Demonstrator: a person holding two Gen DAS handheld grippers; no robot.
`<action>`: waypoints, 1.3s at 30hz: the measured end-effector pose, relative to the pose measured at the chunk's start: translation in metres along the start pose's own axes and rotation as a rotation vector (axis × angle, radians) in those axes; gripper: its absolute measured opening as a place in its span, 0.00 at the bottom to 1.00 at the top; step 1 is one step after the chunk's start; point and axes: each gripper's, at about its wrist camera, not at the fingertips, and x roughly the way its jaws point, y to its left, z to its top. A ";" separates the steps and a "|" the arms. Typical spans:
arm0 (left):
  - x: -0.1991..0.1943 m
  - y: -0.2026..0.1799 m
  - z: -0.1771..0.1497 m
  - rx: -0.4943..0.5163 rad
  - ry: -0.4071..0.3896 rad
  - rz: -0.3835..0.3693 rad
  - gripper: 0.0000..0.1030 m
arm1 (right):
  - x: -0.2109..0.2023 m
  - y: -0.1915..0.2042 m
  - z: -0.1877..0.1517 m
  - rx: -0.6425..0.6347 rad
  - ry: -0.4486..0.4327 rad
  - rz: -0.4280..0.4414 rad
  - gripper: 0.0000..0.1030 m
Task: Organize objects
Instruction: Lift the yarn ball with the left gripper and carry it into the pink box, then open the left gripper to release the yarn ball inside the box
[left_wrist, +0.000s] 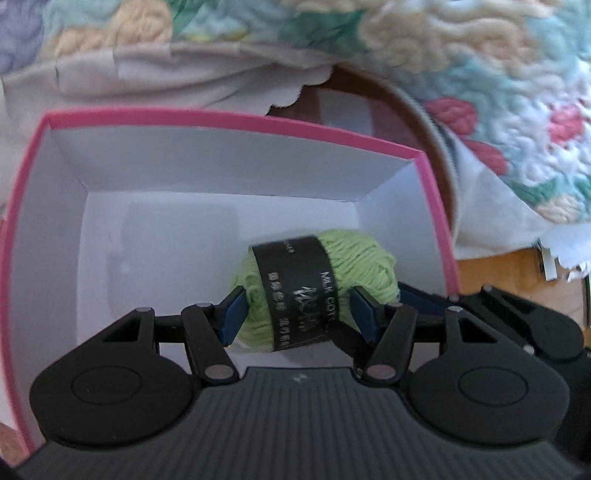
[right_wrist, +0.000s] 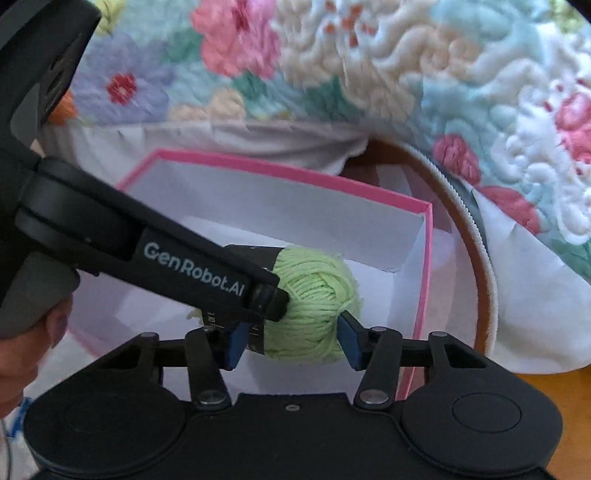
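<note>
A light-green yarn ball (left_wrist: 354, 258) with a black paper band hangs just inside an open pink box (left_wrist: 221, 120) with a white interior. My left gripper (left_wrist: 299, 317) is shut on the ball, one blue pad pressing on each side of it. In the right wrist view the same yarn ball (right_wrist: 314, 284) sits between the pads of my right gripper (right_wrist: 291, 343), which touch its band and its bare end. The left gripper's black finger (right_wrist: 207, 273) reaches in from the left over the pink box (right_wrist: 280, 170). The box floor under the ball is bare.
A tufted floral rug (left_wrist: 480, 74) and pale cloth lie behind and to the right of the box. A brown wooden hoop (right_wrist: 487, 295) curves close along the box's right side. Orange-brown tabletop (left_wrist: 498, 269) shows at the right. A hand (right_wrist: 22, 350) holds the left tool.
</note>
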 end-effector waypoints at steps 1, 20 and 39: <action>0.003 0.002 -0.001 -0.006 -0.001 -0.004 0.57 | 0.004 0.001 0.000 -0.003 0.009 -0.008 0.47; 0.016 0.020 -0.009 -0.108 0.004 -0.060 0.37 | 0.015 0.004 -0.015 -0.045 0.037 -0.014 0.41; -0.039 0.010 -0.012 0.008 0.006 0.114 0.51 | -0.011 -0.012 -0.024 0.157 -0.045 0.015 0.44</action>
